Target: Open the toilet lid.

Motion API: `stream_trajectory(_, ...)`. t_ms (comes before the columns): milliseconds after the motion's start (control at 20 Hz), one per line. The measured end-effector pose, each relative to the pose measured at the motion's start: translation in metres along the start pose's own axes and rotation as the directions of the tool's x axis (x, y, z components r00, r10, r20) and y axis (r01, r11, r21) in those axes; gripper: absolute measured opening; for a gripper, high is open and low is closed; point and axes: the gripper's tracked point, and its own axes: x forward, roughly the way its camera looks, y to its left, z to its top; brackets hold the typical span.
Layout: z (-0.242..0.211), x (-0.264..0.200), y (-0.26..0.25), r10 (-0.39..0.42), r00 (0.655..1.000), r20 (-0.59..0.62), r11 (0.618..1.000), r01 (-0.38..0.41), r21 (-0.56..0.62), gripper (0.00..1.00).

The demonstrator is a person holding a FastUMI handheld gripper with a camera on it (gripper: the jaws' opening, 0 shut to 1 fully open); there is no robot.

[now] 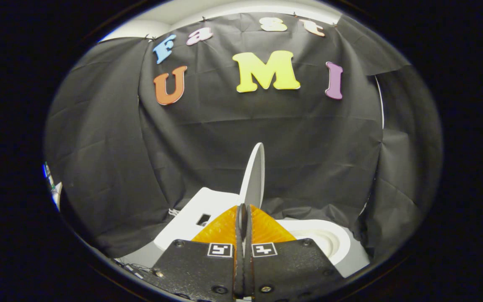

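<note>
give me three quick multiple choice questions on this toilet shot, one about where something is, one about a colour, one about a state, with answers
1. Where is the raised toilet lid relative to the jaws?
A. just beyond their tips, rising edge-on
B. lying flat beneath them
C. far off to one side

2. What colour is the toilet bowl rim?
A. blue
B. white
C. green

3. How do the jaws of the gripper stand?
A. spread wide apart
C. closed together, or nearly so
B. clamped around the bowl rim

Answers:
1 A, the lid stands up thin and edge-on just past the fingertips.
2 B, the rim to the side of the jaws is plainly white.
3 C, the two jaws meet along a narrow seam; whether they pinch the lid's lower edge is hidden.
</note>
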Motion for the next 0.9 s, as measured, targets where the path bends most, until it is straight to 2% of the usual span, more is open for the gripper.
stream_trajectory(900, -0.017, 0.035, 0.103, 0.023, 0.999, -0.026, 0.986, -0.027, -0.162, 0.04)
